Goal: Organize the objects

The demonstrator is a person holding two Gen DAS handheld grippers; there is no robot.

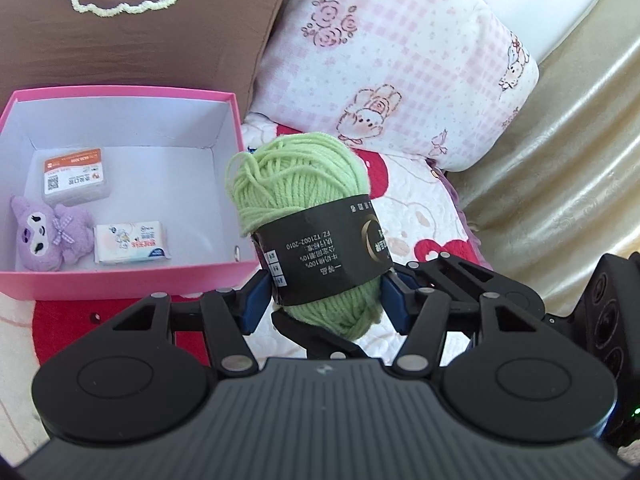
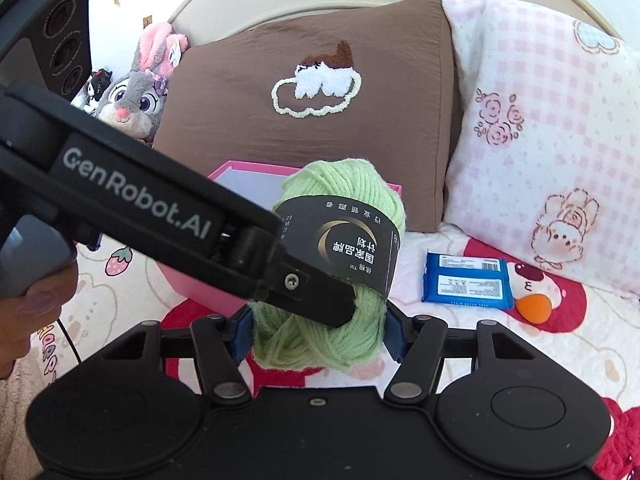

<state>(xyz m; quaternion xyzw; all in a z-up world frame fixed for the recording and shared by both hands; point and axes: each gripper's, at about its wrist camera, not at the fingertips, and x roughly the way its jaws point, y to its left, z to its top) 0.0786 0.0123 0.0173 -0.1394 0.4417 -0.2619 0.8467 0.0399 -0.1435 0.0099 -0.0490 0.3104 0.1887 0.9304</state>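
Observation:
A ball of light green yarn (image 1: 296, 184) with a black paper band stands upright between the blue pads of my left gripper (image 1: 325, 300), which is shut on it. My right gripper (image 2: 318, 336) has its jaws closing around the lower end of the same yarn ball (image 2: 340, 196), and both pads touch the wool. One left finger (image 2: 304, 284) crosses in front of the yarn in the right wrist view. An open pink box (image 1: 120, 280) lies just left of the yarn and holds a purple plush (image 1: 48, 236), a white case (image 1: 74, 176) and a small soap packet (image 1: 132, 242).
A brown pillow (image 2: 320, 120) and a pink checked pillow (image 2: 540, 140) lean behind the box on the patterned bedspread. A blue packet (image 2: 464, 280) and an orange ball (image 2: 534, 308) lie to the right. A grey bunny plush (image 2: 136, 92) sits at the back left.

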